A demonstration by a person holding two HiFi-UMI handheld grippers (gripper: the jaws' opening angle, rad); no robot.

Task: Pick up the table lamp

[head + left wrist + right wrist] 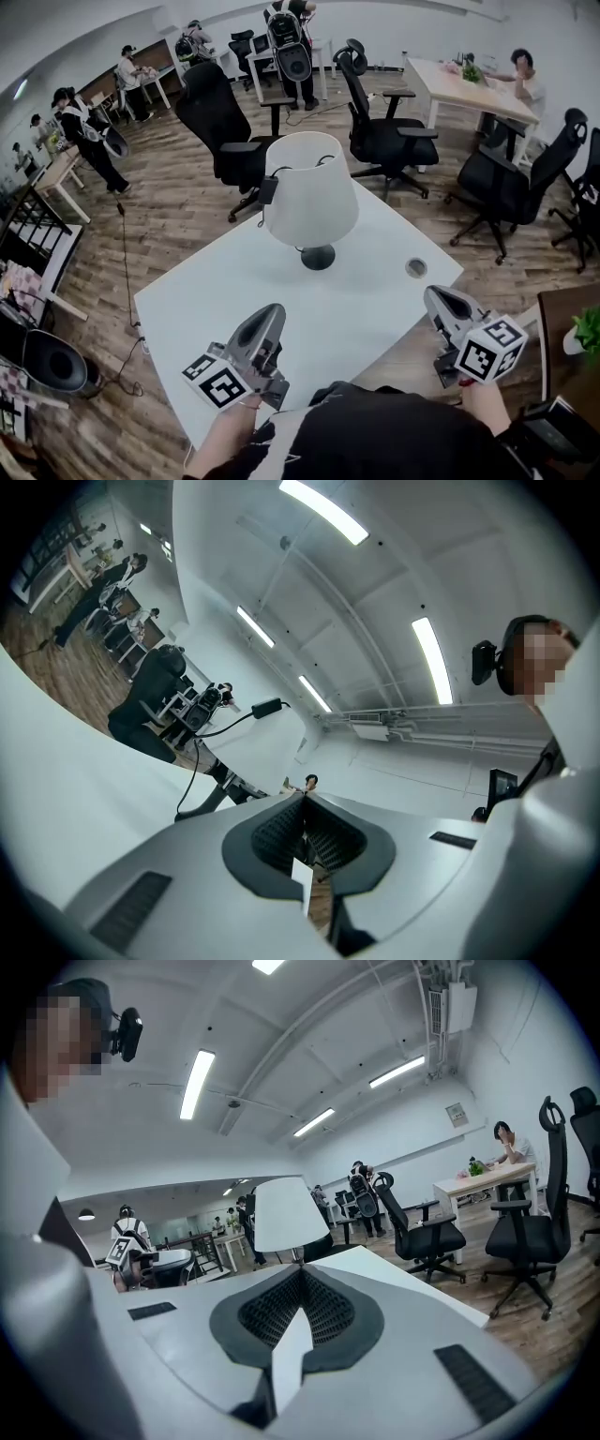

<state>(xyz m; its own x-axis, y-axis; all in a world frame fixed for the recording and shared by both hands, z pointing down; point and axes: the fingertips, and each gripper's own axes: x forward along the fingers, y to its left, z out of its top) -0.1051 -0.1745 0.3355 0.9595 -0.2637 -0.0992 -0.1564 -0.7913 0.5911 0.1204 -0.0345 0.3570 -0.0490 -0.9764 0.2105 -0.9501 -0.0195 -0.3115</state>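
Observation:
A table lamp [310, 199] with a white shade and a dark round base [318, 257] stands upright on the white table [375, 272], towards its far side. A black cord with an inline switch [269, 188] hangs at the shade's left. My left gripper [274, 312] is shut and empty, over the table's near left part, well short of the lamp. My right gripper [432, 296] is shut and empty, at the table's near right edge. In the right gripper view the lamp shade [287, 1212] shows just beyond the closed jaws. The left gripper view has the shade [262, 738] ahead.
A round grommet hole [416, 268] lies in the table to the right of the lamp. Black office chairs [386, 131] stand behind the table, and another [511, 187] at the right. Several people work at desks in the background. A potted plant [588, 330] is at the far right.

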